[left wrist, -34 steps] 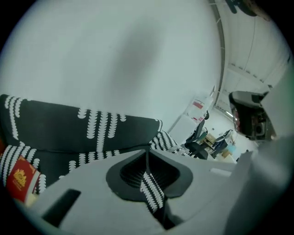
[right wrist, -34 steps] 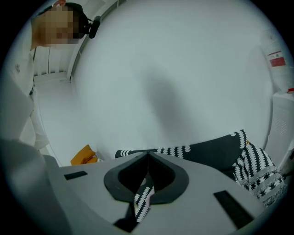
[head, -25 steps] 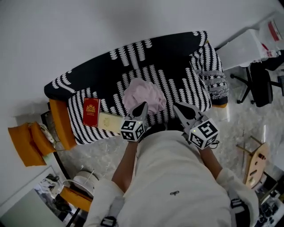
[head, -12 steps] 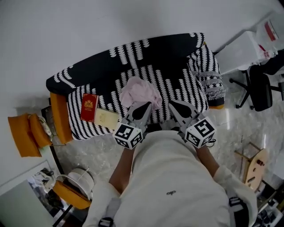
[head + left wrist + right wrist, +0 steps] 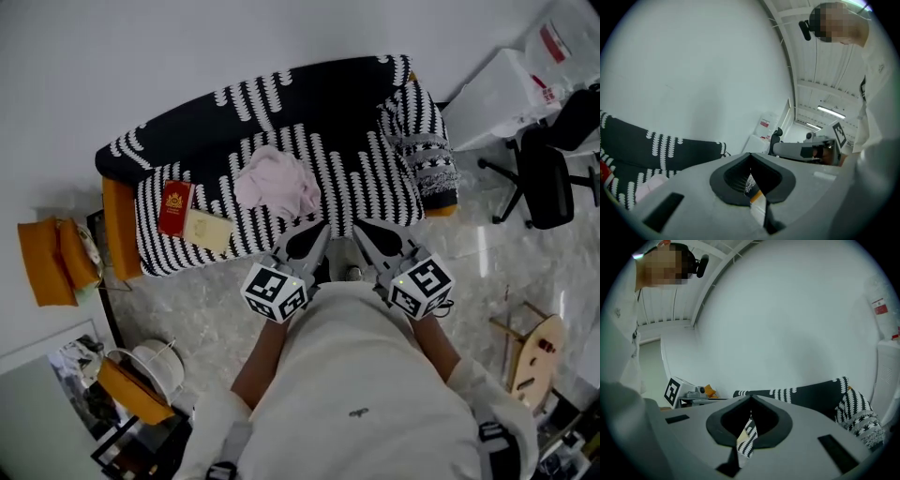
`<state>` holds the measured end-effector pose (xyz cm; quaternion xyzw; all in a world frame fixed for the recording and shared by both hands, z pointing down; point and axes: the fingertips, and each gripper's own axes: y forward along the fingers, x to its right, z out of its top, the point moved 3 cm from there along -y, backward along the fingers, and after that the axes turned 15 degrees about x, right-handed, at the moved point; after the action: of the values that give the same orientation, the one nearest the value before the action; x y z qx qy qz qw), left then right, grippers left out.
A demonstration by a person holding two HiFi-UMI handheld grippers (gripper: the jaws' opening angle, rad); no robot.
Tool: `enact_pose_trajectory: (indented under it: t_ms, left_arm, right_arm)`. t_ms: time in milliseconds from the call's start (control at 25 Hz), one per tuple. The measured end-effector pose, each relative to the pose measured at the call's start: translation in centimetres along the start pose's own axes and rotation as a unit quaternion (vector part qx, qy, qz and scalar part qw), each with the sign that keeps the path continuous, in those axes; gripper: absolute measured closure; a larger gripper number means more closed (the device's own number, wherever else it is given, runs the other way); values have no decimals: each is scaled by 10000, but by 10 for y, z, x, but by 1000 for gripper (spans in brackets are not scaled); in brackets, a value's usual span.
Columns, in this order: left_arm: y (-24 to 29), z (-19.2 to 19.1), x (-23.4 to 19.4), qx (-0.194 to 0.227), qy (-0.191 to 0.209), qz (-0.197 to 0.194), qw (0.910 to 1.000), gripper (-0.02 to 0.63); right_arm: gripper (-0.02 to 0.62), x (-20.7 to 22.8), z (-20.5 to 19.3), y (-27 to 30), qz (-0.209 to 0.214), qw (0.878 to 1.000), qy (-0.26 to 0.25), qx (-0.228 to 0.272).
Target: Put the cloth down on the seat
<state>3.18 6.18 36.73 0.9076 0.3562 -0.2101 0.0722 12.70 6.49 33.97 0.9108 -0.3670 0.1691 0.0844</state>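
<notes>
A crumpled pink cloth (image 5: 277, 181) lies on the seat of a black-and-white patterned sofa (image 5: 375, 178), left of its middle. Both grippers hang in front of the sofa's front edge, over the floor and apart from the cloth. My left gripper (image 5: 317, 232) is shut with nothing in it, and its tip points at the seat just below the cloth. My right gripper (image 5: 362, 228) is beside it, also shut and empty. In the left gripper view the jaws (image 5: 750, 158) meet, and a corner of the cloth (image 5: 647, 187) shows at lower left. The right gripper view shows its jaws (image 5: 751, 403) closed before the sofa back (image 5: 811, 397).
A red booklet (image 5: 174, 208) and a cream box (image 5: 207, 230) lie on the seat's left end. A patterned throw (image 5: 427, 150) covers the right arm. Orange cushions (image 5: 52, 262) sit on the floor at left. An office chair (image 5: 553, 159) and a white cabinet (image 5: 502, 98) stand at right.
Both grippers have drawn back from the seat towards the person. The pink cloth stays on the seat, now clear of the left gripper's tip.
</notes>
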Motion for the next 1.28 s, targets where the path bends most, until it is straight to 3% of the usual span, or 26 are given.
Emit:
enact_pose_trajectory:
  t_ms: [280, 520, 920, 1280]
  left_arm:
    - [-35, -36, 79, 164, -137, 366, 9991, 594]
    - [-63, -46, 119, 283, -86, 670, 9973, 594]
    - [-94, -22, 134, 634, 259, 849, 9940, 594]
    - [-136, -14, 124, 616, 354, 908, 9933, 594]
  right_arm:
    - [587, -17, -28, -76, 312, 9990, 203, -254]
    - [586, -37, -39, -111, 689, 9966, 256, -374]
    - [588, -59, -26, -107, 972, 9951, -2, -191]
    - [588, -95, -39, -94, 1053, 9943, 14, -184]
